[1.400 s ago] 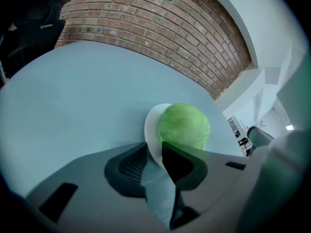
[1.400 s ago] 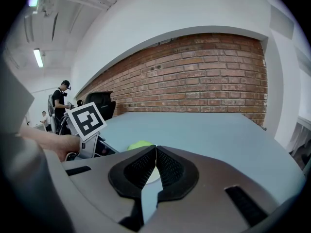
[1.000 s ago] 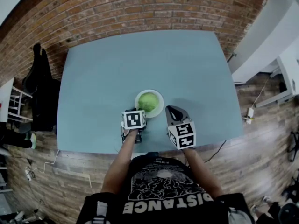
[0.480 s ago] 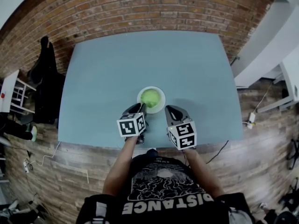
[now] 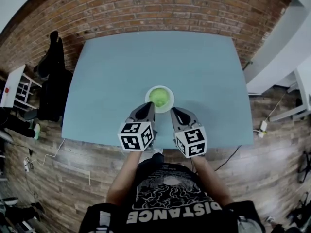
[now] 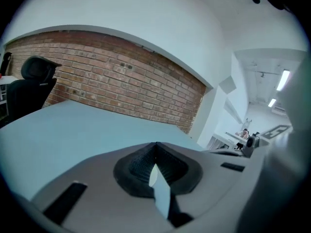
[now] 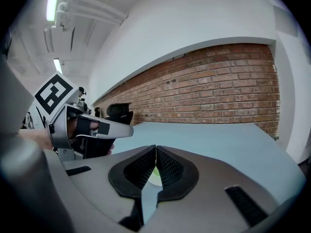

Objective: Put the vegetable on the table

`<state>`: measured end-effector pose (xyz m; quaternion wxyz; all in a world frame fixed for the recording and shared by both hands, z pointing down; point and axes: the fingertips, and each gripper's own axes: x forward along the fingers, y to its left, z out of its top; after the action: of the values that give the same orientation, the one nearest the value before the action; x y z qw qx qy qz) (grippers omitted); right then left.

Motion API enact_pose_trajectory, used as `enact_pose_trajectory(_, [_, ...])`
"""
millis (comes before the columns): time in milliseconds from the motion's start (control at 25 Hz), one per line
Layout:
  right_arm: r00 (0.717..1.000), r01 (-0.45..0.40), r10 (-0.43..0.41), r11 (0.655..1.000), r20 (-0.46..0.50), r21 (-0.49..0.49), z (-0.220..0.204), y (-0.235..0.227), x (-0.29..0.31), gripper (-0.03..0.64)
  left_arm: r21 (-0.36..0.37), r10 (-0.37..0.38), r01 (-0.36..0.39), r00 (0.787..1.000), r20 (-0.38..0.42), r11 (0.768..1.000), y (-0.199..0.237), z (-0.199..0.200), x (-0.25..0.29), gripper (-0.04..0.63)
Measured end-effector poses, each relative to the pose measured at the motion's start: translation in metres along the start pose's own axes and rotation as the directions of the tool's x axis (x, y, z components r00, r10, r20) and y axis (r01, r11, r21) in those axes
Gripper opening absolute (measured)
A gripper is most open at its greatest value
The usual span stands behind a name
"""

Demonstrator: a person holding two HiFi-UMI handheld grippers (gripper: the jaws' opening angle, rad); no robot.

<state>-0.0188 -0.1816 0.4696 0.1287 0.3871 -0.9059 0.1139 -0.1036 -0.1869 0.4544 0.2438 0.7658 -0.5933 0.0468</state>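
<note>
Holding nothing, my left gripper [image 6: 155,144] and right gripper [image 7: 155,147] both show jaws pressed together. At 12 o'clock from them, the green vegetable [image 5: 159,97], possibly lettuce, sits in a white bowl [image 5: 170,104] on the table [image 5: 116,67].

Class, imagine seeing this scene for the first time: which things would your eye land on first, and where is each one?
The bright green vegetable sits in a white bowl near the front middle of the blue-grey table. Just in front of it, the left gripper and right gripper point at it side by side, jaws together, each carrying a black-and-white marker cube. A red brick wall runs behind the table.
</note>
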Motion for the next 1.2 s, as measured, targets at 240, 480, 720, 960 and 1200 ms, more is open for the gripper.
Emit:
enact_pose_trajectory(240, [0.999,-0.035,0.035,0.999,0.040,-0.013,0.016,0.015,-0.015,0.009,-0.013,-0.085,0.087,0.991,0.101,0.996,-0.033,0.016,-0.024,0.002])
enact_pose_trajectory(480, [0.996,-0.063,0.065,0.998,0.053,-0.027,0.023,0.025,-0.028,0.009,0.038,-0.096,0.091,0.984,0.149,0.995,-0.058,0.020,-0.042,0.002])
enact_pose_trajectory(720, [0.994,-0.074,0.077,0.996,0.075,-0.040,0.023,0.034,-0.045,0.009,0.064,-0.103,0.095,0.984,0.144,0.993,-0.078,0.004,-0.057,0.002])
enact_pose_trajectory(960, [0.993,-0.095,0.098,0.994,0.073,-0.050,0.017,0.039,-0.058,0.009,0.085,-0.099,0.090,0.989,0.106,0.992,-0.087,-0.016,-0.061,0.002])
enact_pose_trajectory(1200, [0.992,-0.096,0.100,0.994,0.077,-0.053,0.015,0.038,-0.069,0.009,0.098,-0.085,0.076,0.992,0.089,0.992,-0.095,-0.022,-0.064,0.002])
